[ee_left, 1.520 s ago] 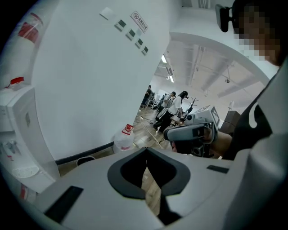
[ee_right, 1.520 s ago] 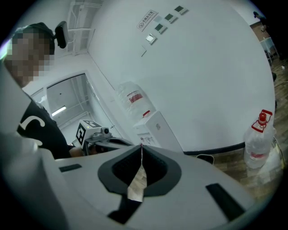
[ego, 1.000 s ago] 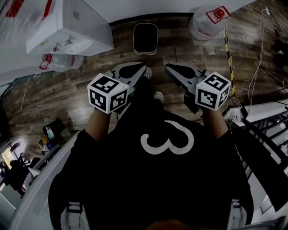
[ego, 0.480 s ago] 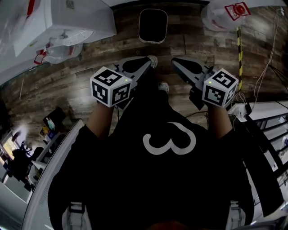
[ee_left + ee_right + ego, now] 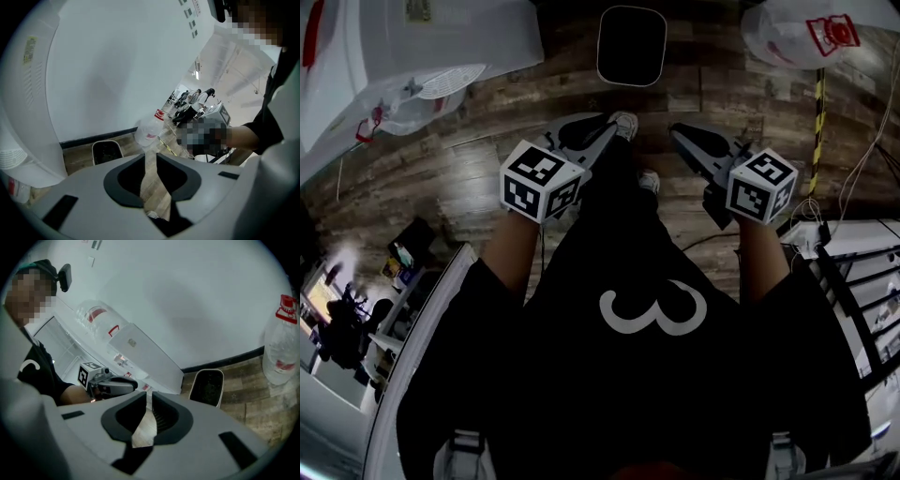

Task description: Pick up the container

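Left gripper (image 5: 602, 129) fingers: opening up, nothing between them
Right gripper (image 5: 682, 136) fingers: pretty much closed, empty too
Container (image 5: 631, 45): black bin (white rim) on the wood floor (image 5: 478, 178), ahead of both grippers, untouched

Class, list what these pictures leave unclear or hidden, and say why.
1. Inside of the black, white-rimmed plastic container: head view, too dark.
2. Large clear plastic water bottle: right gripper view, cut off by the edge.
3. Wooden floor near the person: head view, hidden by the black shirt.
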`<state>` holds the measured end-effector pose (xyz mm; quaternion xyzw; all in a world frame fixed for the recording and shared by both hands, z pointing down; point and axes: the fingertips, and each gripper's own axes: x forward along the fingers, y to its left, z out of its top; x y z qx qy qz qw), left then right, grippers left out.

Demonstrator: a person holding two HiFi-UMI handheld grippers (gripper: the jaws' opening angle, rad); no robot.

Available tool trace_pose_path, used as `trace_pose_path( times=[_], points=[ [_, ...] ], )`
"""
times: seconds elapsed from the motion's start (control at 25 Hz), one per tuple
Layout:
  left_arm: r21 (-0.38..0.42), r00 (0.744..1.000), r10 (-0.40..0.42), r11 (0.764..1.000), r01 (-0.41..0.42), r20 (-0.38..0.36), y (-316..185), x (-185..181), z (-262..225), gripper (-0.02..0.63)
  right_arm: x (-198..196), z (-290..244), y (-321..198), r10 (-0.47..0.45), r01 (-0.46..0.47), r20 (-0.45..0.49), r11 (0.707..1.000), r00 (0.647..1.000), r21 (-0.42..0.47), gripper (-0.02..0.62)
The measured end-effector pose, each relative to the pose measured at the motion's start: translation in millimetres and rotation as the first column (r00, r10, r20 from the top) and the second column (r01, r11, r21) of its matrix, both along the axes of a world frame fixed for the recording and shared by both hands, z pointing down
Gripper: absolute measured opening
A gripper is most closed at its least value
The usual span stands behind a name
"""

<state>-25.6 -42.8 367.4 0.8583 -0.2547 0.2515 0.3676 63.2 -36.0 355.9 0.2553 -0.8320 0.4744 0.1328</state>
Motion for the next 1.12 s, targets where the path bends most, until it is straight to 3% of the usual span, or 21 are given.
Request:
trace_pose_path(
  times=[0.12,0.24,0.4,0.56,0.84,1.12],
  points=[
    [0.004,1.000,-0.017,1.000,0.017,-0.010,-10.1,-0.6,29.5,0.125,0.9,39.1,-3.8,-0.030,0.030,0.009,1.000,1.000,-0.010,0.071],
    [0.005,0.999,-0.046,0.999,0.046,0.007,-14.8,-2.7,66.9,0.133,3.4,84.2,-4.0,-0.055,0.055,0.002,0.998,0.998,-0.043,0.115],
    [-0.021,0.994,-0.061,0.998,0.064,0.090,-19.8,-18.7,132.6,0.135,7.2,146.6,-12.8,-0.060,0.057,-0.036,0.995,0.998,-0.081,0.121],
    [-0.060,0.991,-0.061,0.996,0.068,0.119,-23.6,-32.9,197.4,0.140,8.4,209.1,-21.8,-0.067,0.061,-0.056,0.993,0.996,-0.103,0.130],
    [-0.111,0.988,-0.045,0.992,0.062,0.146,-21.2,-38.7,293.9,0.152,21.7,333.1,-30.0,-0.104,0.069,-0.235,0.986,0.966,-0.154,0.130],
    [-0.174,0.975,-0.096,0.976,0.132,0.202,-17.1,-59.8,371.8,0.153,32.0,428.7,-25.8,-0.143,0.063,-0.306,0.964,0.941,-0.258,0.130]
  ],
)
